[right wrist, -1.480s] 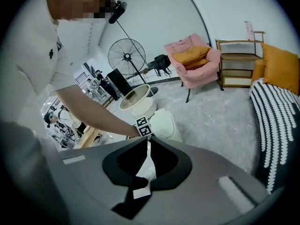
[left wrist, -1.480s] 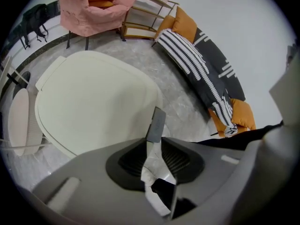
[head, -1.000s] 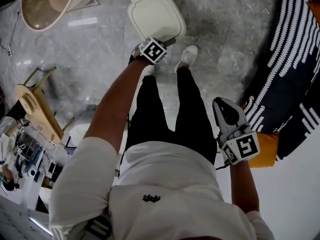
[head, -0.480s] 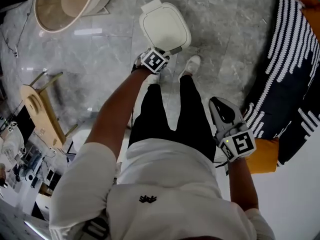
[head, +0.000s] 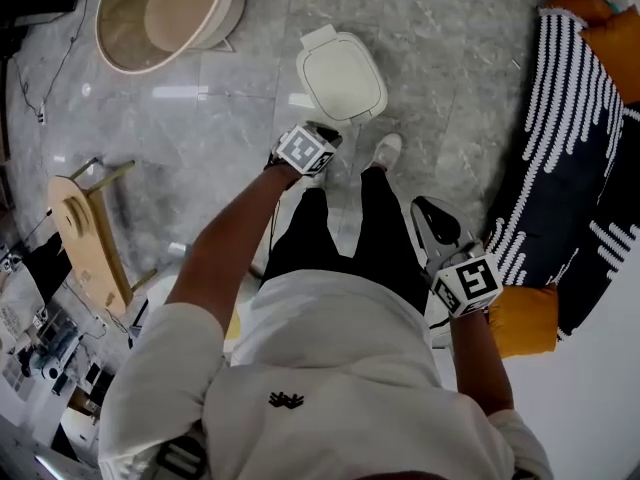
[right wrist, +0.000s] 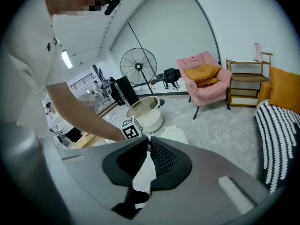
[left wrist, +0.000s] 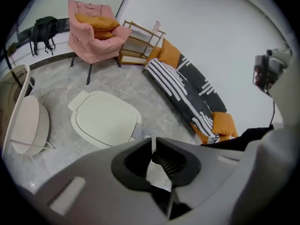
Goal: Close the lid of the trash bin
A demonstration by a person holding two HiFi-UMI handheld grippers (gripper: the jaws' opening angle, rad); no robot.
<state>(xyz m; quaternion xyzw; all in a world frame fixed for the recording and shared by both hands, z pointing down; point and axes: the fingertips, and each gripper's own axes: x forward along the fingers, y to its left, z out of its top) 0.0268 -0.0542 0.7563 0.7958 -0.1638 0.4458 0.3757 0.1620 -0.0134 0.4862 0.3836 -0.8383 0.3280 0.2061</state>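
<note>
Closest in, down at about 4 o'clock in the head view, the right tool is held beside the person's leg. Its own view shows the jaws pulled together to a thin slit with nothing in them.

Further out on a stretched arm, around 12 o'clock, is the left tool. Its jaws have just been closing and are now nearly tip to tip, empty, just bare grey floor showing past them. A white shoe sits at its 3 o'clock.

Right past that is the trash bin, cream coloured, standing on the floor with its lid down flat. The left tool is off the bin's 7 o'clock edge and not touching it.

Beyond the bin there's a round wooden tub at its 10 o'clock and a sofa with a black-and-white striped throw at 3 o'clock. Farthest back, a pink armchair stands next to a wooden shelf, and the right tool view catches a big fan.
</note>
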